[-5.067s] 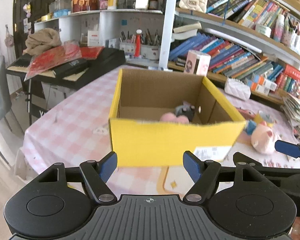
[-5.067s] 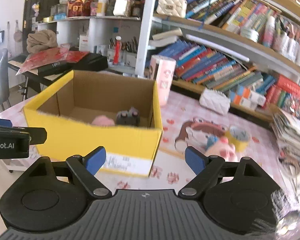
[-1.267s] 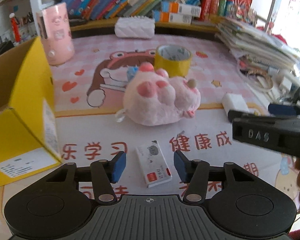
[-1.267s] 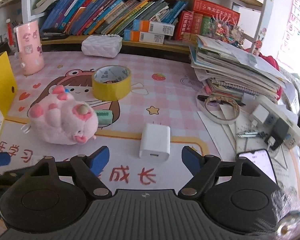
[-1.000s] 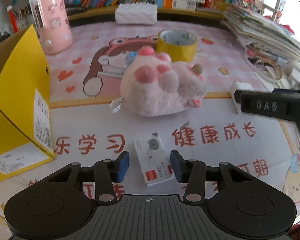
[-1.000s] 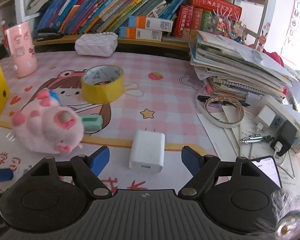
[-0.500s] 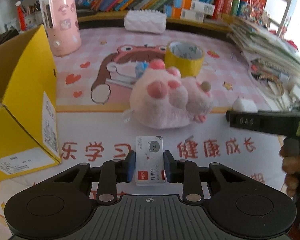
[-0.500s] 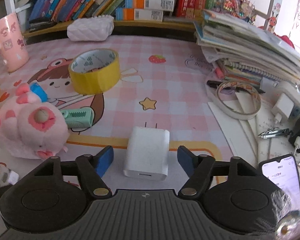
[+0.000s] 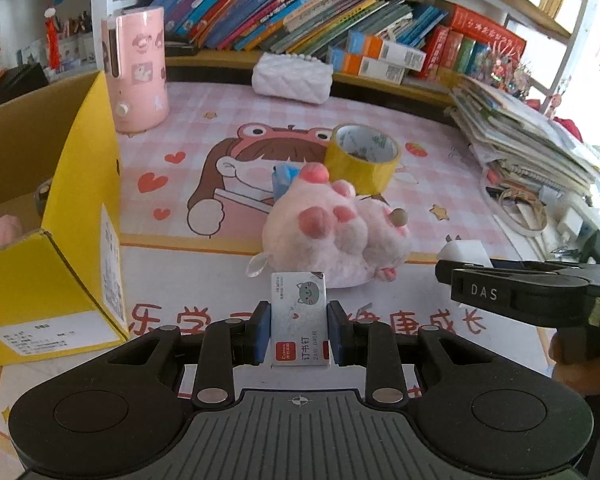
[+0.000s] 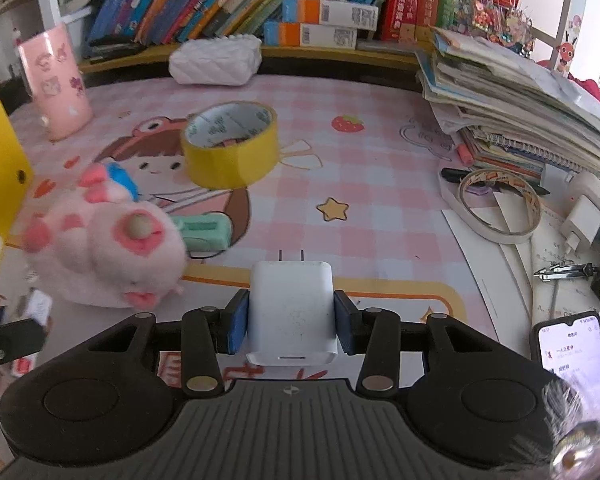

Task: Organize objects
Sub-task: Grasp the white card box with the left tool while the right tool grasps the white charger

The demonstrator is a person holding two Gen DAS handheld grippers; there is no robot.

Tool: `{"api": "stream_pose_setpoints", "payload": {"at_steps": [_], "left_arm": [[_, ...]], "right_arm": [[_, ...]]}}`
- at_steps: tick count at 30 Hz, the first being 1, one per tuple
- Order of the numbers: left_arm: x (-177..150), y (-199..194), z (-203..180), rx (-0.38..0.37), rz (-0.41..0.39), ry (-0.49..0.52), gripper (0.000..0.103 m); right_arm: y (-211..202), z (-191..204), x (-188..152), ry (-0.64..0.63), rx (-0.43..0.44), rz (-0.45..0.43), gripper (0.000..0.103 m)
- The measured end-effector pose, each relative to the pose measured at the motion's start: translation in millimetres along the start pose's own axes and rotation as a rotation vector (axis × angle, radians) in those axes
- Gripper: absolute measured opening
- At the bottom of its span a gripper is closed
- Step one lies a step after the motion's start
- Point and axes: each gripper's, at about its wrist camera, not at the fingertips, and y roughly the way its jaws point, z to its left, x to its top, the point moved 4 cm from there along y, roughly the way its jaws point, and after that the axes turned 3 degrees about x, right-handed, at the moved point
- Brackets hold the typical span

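My left gripper [image 9: 299, 330] is shut on a small white staple box [image 9: 299, 316] and holds it above the mat. My right gripper [image 10: 291, 328] is shut on a white charger plug [image 10: 291, 312]; it also shows in the left wrist view [image 9: 466, 252]. A pink plush toy [image 9: 340, 232] lies just beyond the staple box and shows in the right wrist view [image 10: 108, 248]. A yellow tape roll [image 9: 362, 156] stands behind it. The yellow cardboard box [image 9: 76, 216] is open at the left, with toys inside.
A green stapler [image 10: 206, 232] lies beside the plush. A pink cylinder [image 9: 136, 68] and a white quilted pouch [image 9: 292, 76] stand at the back. Stacked books [image 10: 520, 112], a tape ring [image 10: 498, 204], a phone [image 10: 572, 356] and chargers crowd the right side.
Both grippers have shut: the left on the staple box and lifted it, the right on the charger plug, which had lain between its open fingers.
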Motion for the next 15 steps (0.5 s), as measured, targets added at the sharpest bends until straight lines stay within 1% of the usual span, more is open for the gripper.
{"api": "stream_pose_setpoints", "payload": {"at_steps": [7, 15], "left_arm": [[-5.6, -20.3, 7.8, -0.029, -0.037, 0.01, 0.028], [-21.3, -50.3, 35.9, -0.032, -0.071, -0.009, 0.028]], "right_arm": [[-30.7, 21.4, -8.1, 0.006, 0.031, -0.027, 0.041], [-55.8, 57.6, -25.1, -0.038, 0.035, -0.051, 0.041]]}}
